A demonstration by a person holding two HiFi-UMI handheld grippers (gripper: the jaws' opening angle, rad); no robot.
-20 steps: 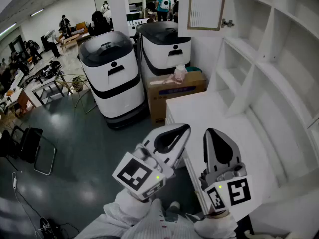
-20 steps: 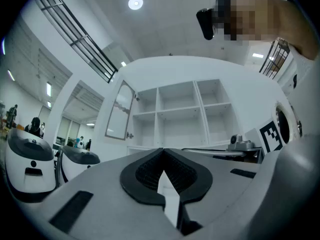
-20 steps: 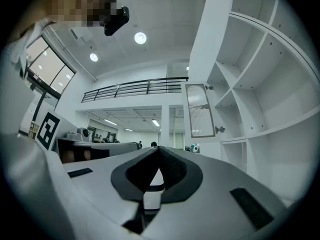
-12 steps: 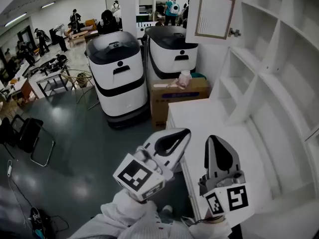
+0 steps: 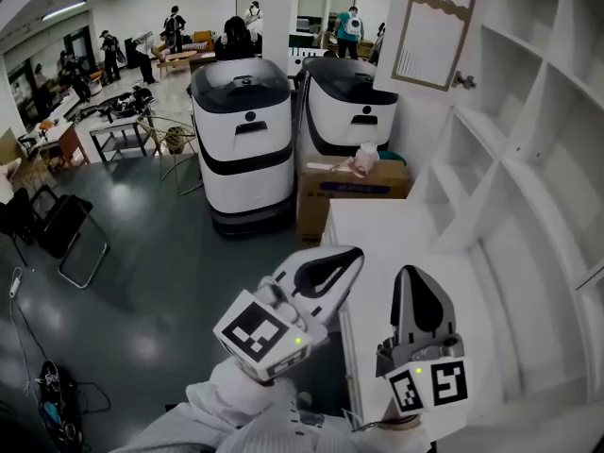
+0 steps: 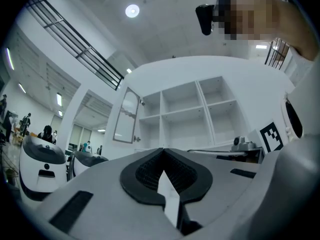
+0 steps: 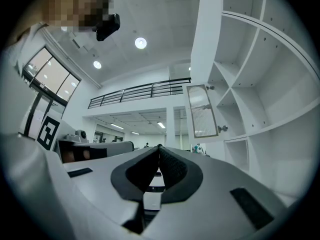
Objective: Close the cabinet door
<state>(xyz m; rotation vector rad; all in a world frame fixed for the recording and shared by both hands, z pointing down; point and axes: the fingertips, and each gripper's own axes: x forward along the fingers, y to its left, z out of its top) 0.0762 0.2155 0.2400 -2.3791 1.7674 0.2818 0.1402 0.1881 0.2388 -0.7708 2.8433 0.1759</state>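
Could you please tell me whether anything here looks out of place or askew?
Yes: the cabinet door at the upper left of the shelf unit stands swung wide open, away from its compartment. Nothing looks spilled or damaged.

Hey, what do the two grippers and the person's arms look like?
Both the left gripper and right gripper are pale grey shells with black ribbed pads, each carrying a cube of black-and-white square markers with a small green light. The sleeves are white.
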